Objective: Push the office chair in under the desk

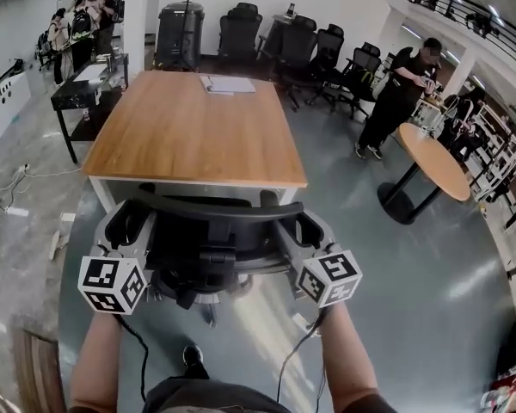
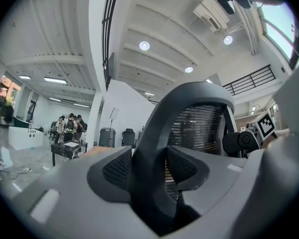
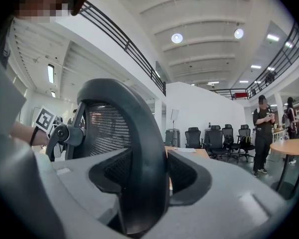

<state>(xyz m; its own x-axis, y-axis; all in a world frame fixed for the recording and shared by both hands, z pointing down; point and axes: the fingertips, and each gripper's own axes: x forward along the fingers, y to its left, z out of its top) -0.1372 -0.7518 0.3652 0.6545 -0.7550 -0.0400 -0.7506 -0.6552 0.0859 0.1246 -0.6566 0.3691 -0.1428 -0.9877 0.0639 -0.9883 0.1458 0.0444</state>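
A black mesh office chair stands just in front of the near edge of the wooden desk, its back toward me. My left gripper holds the left side of the backrest rim and my right gripper holds the right side. In the left gripper view the dark rim runs between the jaws of the left gripper, pads against it. The right gripper view shows the same: the rim fills the gap of the right gripper. The seat is hidden under the backrest.
Papers lie at the desk's far end. A round table and a standing person are to the right. Several black chairs line the back wall. A black side table and floor cables are on the left.
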